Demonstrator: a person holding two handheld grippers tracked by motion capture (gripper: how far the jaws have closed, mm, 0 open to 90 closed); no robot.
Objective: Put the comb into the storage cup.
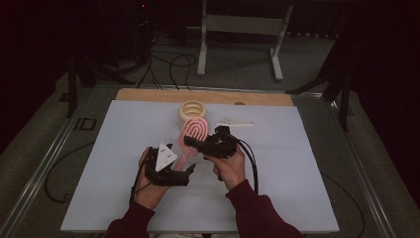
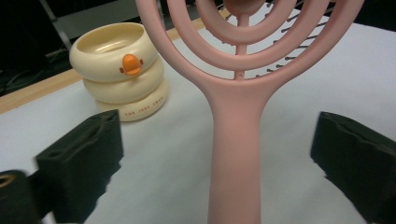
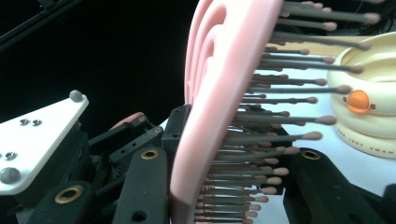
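A pink hairbrush with grey bristles is held off the white table sheet. My right gripper is shut on the brush's head; in the right gripper view its black jaws clamp the head edge-on, with the bristles pointing right. My left gripper stands open around the handle. In the left gripper view the handle rises between the two jaws, with a gap on each side. The left gripper's white three-cornered plate lies beside the brush in the right gripper view.
A cream stacked-ring container with an orange duck bill stands behind the brush. A small white flat piece lies to its right. The white sheet covers the table up to a wooden strip at the back.
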